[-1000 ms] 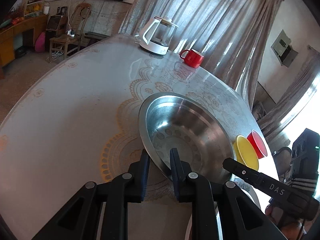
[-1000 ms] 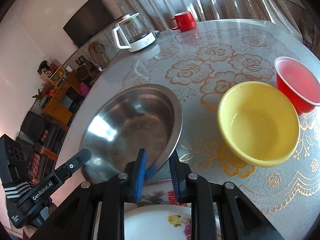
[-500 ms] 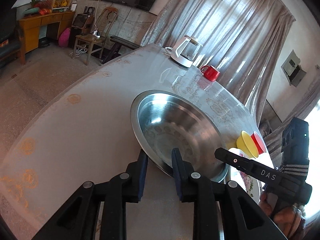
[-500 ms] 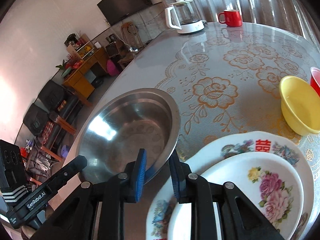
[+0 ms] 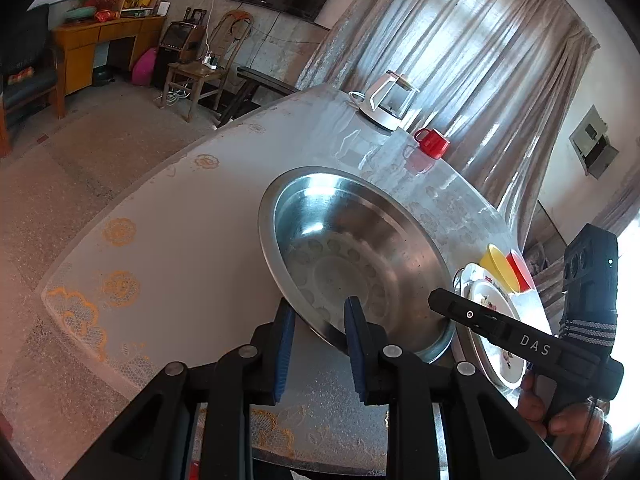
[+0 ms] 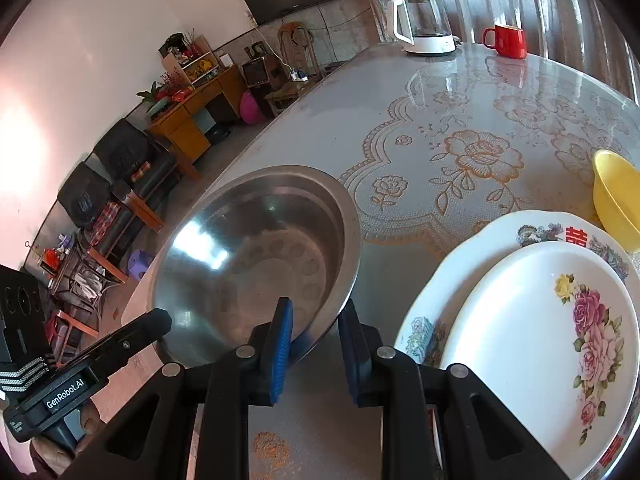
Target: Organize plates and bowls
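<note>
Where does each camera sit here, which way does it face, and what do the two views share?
Left wrist: on the left gripper, looking down along its fingers at the steel bowl; the right gripper and its hand show at right.
Right wrist: on the right gripper, facing the steel bowl's other rim, stacked plates beside it; the left gripper shows lower left.
Shared: bowl, plates, yellow bowl, kettle, red mug.

Left wrist view — close behind its own fingers, angled down across the steel basin (image 5: 352, 248) toward the curtains. Right wrist view — same closeness, from the basin's opposite rim. Shared: basin, kettle (image 6: 424, 20), red mug (image 6: 506, 42).
</note>
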`<action>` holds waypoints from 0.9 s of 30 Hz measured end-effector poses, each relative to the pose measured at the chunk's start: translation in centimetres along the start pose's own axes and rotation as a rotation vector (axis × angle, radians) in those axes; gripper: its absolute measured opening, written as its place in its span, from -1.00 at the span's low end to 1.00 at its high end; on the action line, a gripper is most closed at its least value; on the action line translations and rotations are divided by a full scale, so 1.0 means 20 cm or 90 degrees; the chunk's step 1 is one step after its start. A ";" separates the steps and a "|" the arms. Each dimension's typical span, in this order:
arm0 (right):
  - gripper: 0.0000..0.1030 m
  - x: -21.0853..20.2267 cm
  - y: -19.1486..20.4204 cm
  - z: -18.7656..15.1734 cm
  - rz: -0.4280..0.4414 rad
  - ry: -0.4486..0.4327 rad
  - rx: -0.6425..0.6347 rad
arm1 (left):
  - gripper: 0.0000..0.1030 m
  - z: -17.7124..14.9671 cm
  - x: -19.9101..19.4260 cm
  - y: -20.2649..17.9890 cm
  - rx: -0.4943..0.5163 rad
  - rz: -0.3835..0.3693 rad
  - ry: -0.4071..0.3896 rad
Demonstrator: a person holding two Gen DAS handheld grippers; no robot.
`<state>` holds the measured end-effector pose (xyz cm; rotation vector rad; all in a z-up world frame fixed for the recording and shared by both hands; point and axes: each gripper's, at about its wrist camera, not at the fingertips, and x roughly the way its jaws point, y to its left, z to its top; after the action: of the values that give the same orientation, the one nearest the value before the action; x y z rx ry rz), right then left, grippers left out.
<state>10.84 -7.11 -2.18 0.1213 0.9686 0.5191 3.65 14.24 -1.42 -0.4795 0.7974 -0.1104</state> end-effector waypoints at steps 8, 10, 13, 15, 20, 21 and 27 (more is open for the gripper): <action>-0.50 -0.02 0.04 -0.03 -0.011 -0.005 -0.018 | -0.48 -0.02 -0.03 -0.02 0.028 0.041 -0.016; -0.46 -0.04 0.05 -0.04 -0.016 -0.013 -0.025 | -0.48 -0.02 -0.05 -0.02 0.036 0.057 -0.029; -0.45 -0.05 0.02 -0.03 -0.014 -0.022 -0.022 | -0.47 -0.02 -0.08 -0.02 0.046 0.076 -0.041; -0.45 -0.06 0.01 -0.02 -0.013 -0.027 -0.018 | -0.47 -0.01 -0.08 -0.02 0.049 0.082 -0.043; -0.45 -0.12 -0.02 -0.05 -0.012 -0.042 -0.007 | -0.47 -0.02 -0.10 -0.04 0.064 0.082 -0.052; -0.44 -0.13 -0.02 -0.05 -0.012 -0.046 -0.006 | -0.47 -0.02 -0.11 -0.05 0.068 0.081 -0.054; -0.43 -0.21 -0.08 -0.06 -0.010 -0.069 0.015 | -0.47 -0.03 -0.10 -0.13 0.095 0.067 -0.049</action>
<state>8.52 -10.55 -0.30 0.1615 0.8694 0.4819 2.06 12.26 0.72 -0.2980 0.7307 -0.0534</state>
